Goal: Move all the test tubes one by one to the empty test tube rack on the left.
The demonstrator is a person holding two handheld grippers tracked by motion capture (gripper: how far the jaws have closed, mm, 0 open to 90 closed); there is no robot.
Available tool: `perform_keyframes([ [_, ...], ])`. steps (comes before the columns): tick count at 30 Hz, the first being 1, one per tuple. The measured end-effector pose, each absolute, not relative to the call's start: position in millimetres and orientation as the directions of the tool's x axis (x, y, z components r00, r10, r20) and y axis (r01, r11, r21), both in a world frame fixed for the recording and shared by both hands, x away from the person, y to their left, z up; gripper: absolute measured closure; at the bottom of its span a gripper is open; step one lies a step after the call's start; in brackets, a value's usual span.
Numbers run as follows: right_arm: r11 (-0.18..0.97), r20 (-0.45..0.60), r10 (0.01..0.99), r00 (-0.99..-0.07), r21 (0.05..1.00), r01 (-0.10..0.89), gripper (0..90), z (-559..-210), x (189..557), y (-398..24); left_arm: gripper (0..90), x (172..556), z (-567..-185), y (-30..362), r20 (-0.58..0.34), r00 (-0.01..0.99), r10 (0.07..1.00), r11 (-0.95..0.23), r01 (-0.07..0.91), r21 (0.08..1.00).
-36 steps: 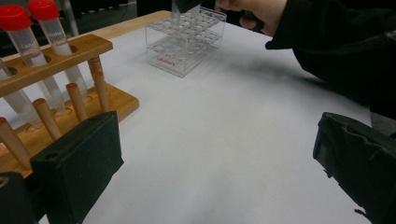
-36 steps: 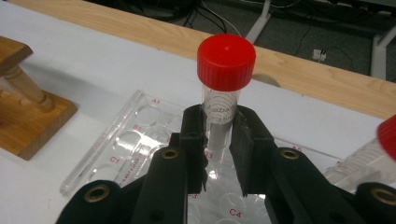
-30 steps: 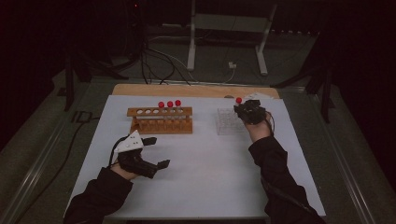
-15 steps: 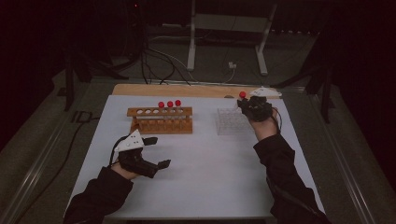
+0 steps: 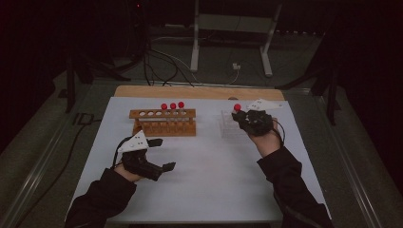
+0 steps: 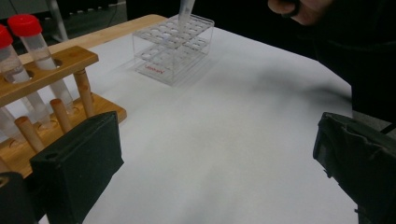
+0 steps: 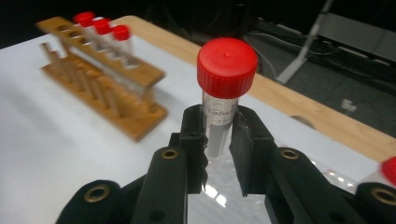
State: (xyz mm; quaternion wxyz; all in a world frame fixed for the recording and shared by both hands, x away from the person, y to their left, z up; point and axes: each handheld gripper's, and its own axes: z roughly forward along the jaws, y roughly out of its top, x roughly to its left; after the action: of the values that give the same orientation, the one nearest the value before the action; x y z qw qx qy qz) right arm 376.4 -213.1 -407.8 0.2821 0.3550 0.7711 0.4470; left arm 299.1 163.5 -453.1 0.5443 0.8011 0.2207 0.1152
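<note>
My right gripper [image 5: 251, 121] [image 7: 219, 135] is shut on a clear tube with a red cap [image 5: 237, 107] [image 7: 226, 63] and holds it upright. It is over the clear plastic rack [image 5: 230, 128] [image 6: 173, 46] [image 7: 219, 189]. The tube's lower end [image 6: 184, 9] hangs just above that rack's far holes. A wooden rack [image 5: 164, 122] [image 6: 46, 70] [image 7: 102, 77] holds three red-capped tubes [image 5: 172, 105] at its right end. My left gripper [image 5: 159, 154] [image 6: 215, 163] rests near the table's front left, its jaws wide open and nothing between them.
A white sheet [image 5: 214, 175] covers the table, with a strip of bare wood [image 5: 190, 91] along the far edge. Another red cap [image 7: 390, 170] shows at the right edge of the right gripper view. Cables and stand legs [image 5: 195, 52] lie on the floor beyond.
The right gripper, still shut on the tube, has shifted a little left and nearer over the clear rack, and its top plate now shows. The left gripper has kept still.
</note>
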Motion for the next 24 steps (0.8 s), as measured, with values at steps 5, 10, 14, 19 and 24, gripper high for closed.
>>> perform_keyframes([
  [5, 0.375, -0.12, 0.764, -0.633, 0.882, 0.285, 75.4, -415.7, 360.9, -203.5, 2.0, 299.9, -449.8, 160.1, -0.054, 0.882, 0.468, -0.308, 0.22, 0.925],
  [10, 0.415, -0.128, 0.721, -0.681, 0.867, 0.277, 75.4, -427.8, 344.9, -190.3, 2.0, 298.8, -446.8, 153.7, -0.055, 0.89, 0.452, -0.306, 0.213, 0.928],
  [14, 0.446, -0.13, 0.684, -0.718, 0.853, 0.27, 75.4, -437.8, 333.4, -179.5, 2.0, 296.2, -443.1, 146.5, -0.032, 0.9, 0.434, -0.325, 0.19, 0.926],
  [19, 0.477, -0.121, 0.637, -0.761, 0.838, 0.266, 75.4, -449.7, 320.0, -165.1, 2.2, 297.3, -437.6, 134.4, -0.018, 0.911, 0.411, -0.339, 0.172, 0.925],
  [24, 0.494, -0.11, 0.601, -0.791, 0.83, 0.26, 75.4, -458.9, 311.0, -153.8, 3.1, 298.9, -433.6, 119.7, 0.004, 0.922, 0.387, -0.359, 0.146, 0.922],
])
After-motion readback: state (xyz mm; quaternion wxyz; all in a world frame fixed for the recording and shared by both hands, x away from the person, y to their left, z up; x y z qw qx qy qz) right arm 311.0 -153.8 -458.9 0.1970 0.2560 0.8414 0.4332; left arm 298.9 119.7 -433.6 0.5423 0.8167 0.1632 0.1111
